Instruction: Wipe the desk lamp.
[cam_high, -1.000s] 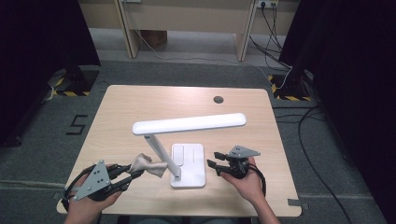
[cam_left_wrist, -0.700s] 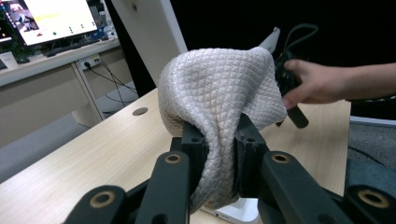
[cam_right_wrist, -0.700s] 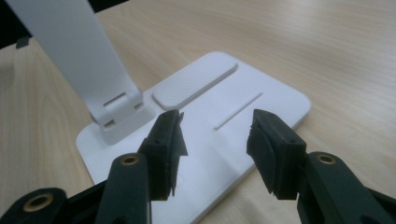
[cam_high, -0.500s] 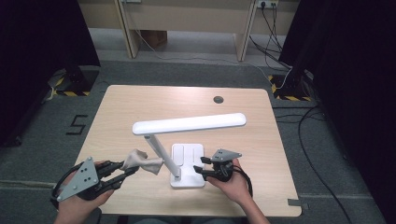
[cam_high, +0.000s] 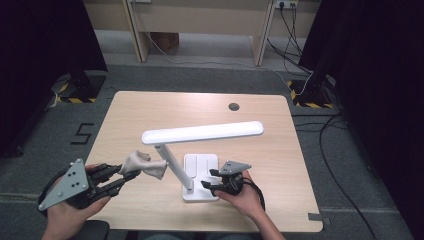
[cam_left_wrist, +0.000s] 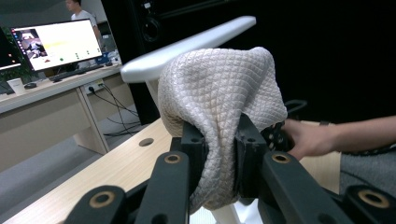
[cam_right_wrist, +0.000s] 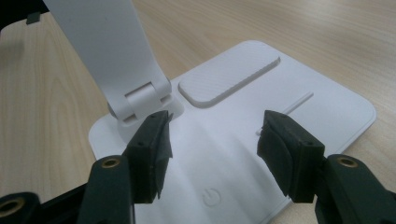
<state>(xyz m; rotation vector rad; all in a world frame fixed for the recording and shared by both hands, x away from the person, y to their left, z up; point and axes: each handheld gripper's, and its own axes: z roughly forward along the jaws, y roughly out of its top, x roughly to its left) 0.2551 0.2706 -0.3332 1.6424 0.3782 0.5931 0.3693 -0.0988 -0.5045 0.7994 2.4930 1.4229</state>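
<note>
A white desk lamp (cam_high: 200, 132) stands on the wooden table (cam_high: 150, 110), its flat base (cam_high: 200, 170) near the front edge and its long head level above it. My left gripper (cam_high: 129, 172) is shut on a crumpled beige cloth (cam_high: 145, 164), held just left of the lamp's slanted arm (cam_high: 175, 167). In the left gripper view the cloth (cam_left_wrist: 219, 93) bulges above the jaws, with the lamp head (cam_left_wrist: 187, 46) behind it. My right gripper (cam_high: 209, 179) stands open over the base's front right. Its jaws hang above the base (cam_right_wrist: 243, 140) near the hinge (cam_right_wrist: 144, 98) and the power symbol (cam_right_wrist: 212, 196).
A dark round cable hole (cam_high: 233, 106) sits at the table's far side. Behind the table stand desk legs and cables on the floor. The left gripper view shows a lit monitor (cam_left_wrist: 56, 42) on another desk and the person's other hand (cam_left_wrist: 303, 137).
My right gripper has moved left onto the lamp base. My left gripper has pulled back toward the front left, then brought the cloth up beside the lamp arm.
</note>
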